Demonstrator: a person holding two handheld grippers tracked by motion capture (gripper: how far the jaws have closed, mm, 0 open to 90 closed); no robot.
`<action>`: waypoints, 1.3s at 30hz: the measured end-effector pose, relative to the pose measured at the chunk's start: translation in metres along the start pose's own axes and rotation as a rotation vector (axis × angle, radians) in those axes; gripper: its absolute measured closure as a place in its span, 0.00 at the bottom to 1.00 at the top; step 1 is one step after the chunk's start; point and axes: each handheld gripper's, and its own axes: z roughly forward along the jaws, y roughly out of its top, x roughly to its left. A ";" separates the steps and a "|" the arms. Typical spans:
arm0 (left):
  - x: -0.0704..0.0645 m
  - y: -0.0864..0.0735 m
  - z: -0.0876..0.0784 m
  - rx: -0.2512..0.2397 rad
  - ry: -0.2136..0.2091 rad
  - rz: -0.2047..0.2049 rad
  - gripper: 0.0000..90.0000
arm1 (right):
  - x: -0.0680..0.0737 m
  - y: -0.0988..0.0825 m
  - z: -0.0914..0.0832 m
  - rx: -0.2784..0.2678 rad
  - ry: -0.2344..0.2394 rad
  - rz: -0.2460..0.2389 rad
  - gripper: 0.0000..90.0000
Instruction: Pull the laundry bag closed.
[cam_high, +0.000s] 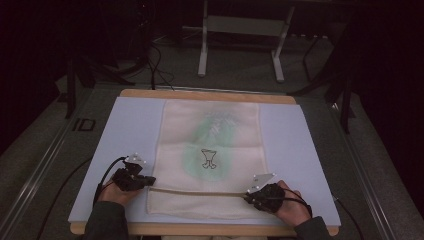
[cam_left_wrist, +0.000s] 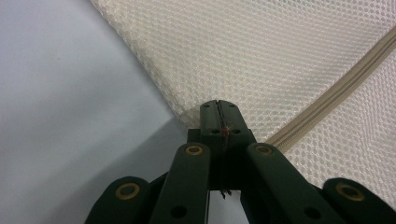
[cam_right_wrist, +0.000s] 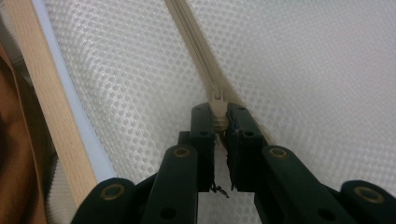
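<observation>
A cream mesh bag (cam_high: 210, 135) lies flat on a pale lavender board (cam_high: 125, 130), with a green item faintly showing through the mesh. Its beige zipper (cam_high: 200, 192) runs across the near end. My left gripper (cam_high: 149, 182) is at the zipper's left end. In the left gripper view this left gripper (cam_left_wrist: 218, 109) is shut, pinching the mesh bag's (cam_left_wrist: 257, 46) edge beside the zipper (cam_left_wrist: 336, 93). My right gripper (cam_high: 248, 195) is at the zipper's right end. In the right gripper view it (cam_right_wrist: 218, 116) is shut on the zipper pull (cam_right_wrist: 217, 99).
The board rests on a wooden table (cam_high: 200, 93), whose near edge (cam_right_wrist: 46, 107) runs close by my right gripper. Beyond the table stand a white metal frame (cam_high: 240, 30) and cables (cam_high: 160, 70) on the dark floor. Bare board lies on both sides of the bag.
</observation>
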 end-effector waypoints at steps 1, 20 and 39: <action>0.000 0.000 0.000 0.000 0.000 0.000 1.00 | -0.001 -0.001 -0.001 -0.003 -0.001 0.001 0.91; 0.000 0.000 0.000 0.001 0.002 0.001 1.00 | -0.007 -0.010 -0.009 0.007 0.002 0.014 0.91; 0.000 0.000 0.000 0.000 0.002 0.001 1.00 | -0.013 -0.017 -0.020 -0.003 0.005 0.039 0.91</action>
